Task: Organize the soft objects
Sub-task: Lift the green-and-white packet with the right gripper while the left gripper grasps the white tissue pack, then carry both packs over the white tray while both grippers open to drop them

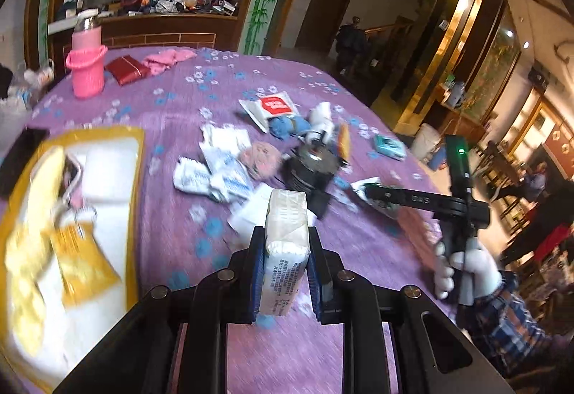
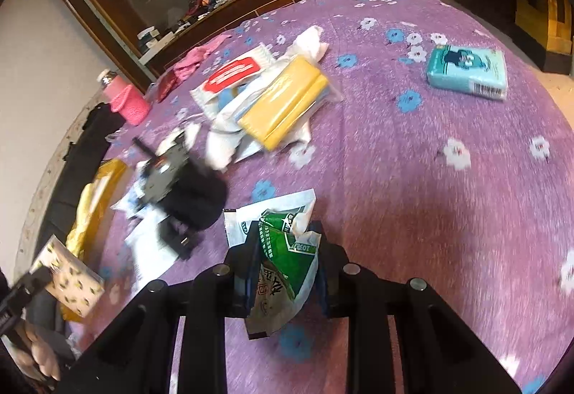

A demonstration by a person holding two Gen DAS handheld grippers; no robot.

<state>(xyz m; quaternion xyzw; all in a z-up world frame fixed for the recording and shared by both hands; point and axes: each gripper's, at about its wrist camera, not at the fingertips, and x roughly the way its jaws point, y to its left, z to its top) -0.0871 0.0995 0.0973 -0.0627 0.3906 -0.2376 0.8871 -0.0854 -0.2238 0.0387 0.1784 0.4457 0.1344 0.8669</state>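
Purple flowered cloth (image 1: pixel 287 85) covers the bench. Left gripper (image 1: pixel 286 265) clamps a white tissue pack (image 1: pixel 287 232); ahead lie loose packets (image 1: pixel 215 168). Right gripper (image 2: pixel 287 268) clamps a green-white packet (image 2: pixel 290 250).

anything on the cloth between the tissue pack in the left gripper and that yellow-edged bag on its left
Nothing visible does. The left gripper is shut on the tissue pack, and only bare purple cloth lies between it and the yellow-edged bag. The loose white packets sit farther back, off that line.
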